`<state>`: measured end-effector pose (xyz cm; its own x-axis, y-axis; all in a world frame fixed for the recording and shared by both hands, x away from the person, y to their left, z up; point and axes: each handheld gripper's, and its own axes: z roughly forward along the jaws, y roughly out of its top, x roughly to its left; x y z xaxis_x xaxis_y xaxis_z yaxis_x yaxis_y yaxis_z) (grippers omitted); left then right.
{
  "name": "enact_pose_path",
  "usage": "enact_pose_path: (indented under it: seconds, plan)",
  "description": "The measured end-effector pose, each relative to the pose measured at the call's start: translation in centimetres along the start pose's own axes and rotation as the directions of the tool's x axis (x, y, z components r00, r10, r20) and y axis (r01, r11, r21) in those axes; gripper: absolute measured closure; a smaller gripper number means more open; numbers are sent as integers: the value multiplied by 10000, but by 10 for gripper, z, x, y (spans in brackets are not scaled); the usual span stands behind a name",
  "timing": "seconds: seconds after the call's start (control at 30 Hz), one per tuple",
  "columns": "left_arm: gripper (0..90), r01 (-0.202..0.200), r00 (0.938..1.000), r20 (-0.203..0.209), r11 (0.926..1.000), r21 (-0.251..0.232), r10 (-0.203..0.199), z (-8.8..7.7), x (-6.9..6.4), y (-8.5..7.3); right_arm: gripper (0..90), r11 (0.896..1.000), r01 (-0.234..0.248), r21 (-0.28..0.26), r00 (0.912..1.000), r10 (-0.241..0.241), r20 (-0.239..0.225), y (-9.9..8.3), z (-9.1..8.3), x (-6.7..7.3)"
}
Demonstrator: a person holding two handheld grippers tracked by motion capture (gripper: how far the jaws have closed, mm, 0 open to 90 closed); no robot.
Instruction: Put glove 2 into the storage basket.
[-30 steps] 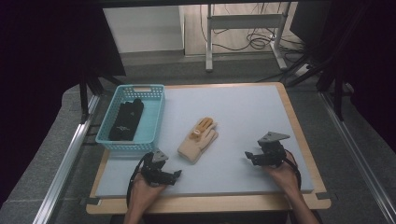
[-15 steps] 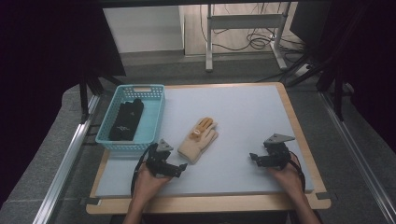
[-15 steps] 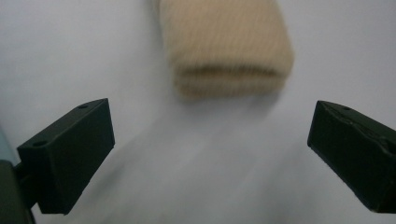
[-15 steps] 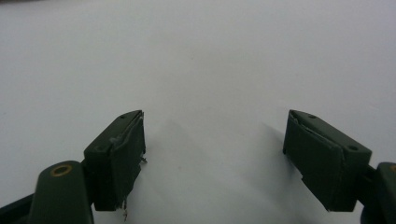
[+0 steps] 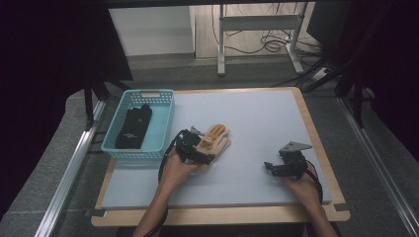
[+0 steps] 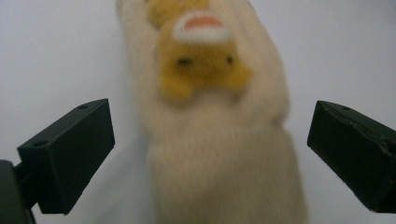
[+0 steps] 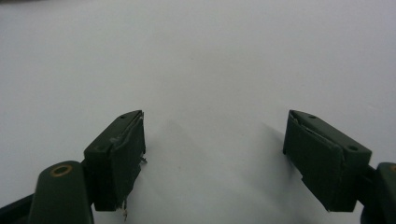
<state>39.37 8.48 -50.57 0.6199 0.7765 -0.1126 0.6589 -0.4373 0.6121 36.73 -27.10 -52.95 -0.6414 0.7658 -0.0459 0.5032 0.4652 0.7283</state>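
Reaching step: left gripper [image 6: 205, 158] wide open astride cream knitted glove with yellow patch [image 6: 219, 140], gripping nothing; next, closing on cuff; right gripper [image 7: 212, 154] open, empty

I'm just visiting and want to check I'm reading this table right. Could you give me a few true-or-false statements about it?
1. The cream glove lies between the left tool's open jaws. True.
2. The right tool is clamped on a glove. False: its jaws are open over bare table.
3. A black glove lies in the blue basket. True.
4. The cream glove is inside the basket. False: it lies on the table beside it.
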Motion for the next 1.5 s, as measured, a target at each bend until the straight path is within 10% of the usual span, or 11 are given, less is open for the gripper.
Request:
enact_pose_path:
  seconds: [0.37, 0.67, 0.9, 1.5]
  plan:
    - [45, -586, 9975, -339, 9924, 1078, 625, 34, -6, 9, 205, 10000, 16, -10, 10000, -16, 9, 0, 0, 0]
    - [440, -790, 9965, -206, 9922, 960, 814, 22, -12, 6, 205, 10000, 42, -12, 10000, -42, 18, 0, 0, 0]
    - [541, -698, 9975, -59, 9933, 917, 706, 18, -12, 9, 205, 10000, 46, -13, 10000, -46, 25, 0, 0, 0]
    - [544, 302, 9938, -1070, 9995, 8, -300, -65, 40, 46, 205, 10000, 53, -26, 10000, -53, 34, 0, 0, 0]
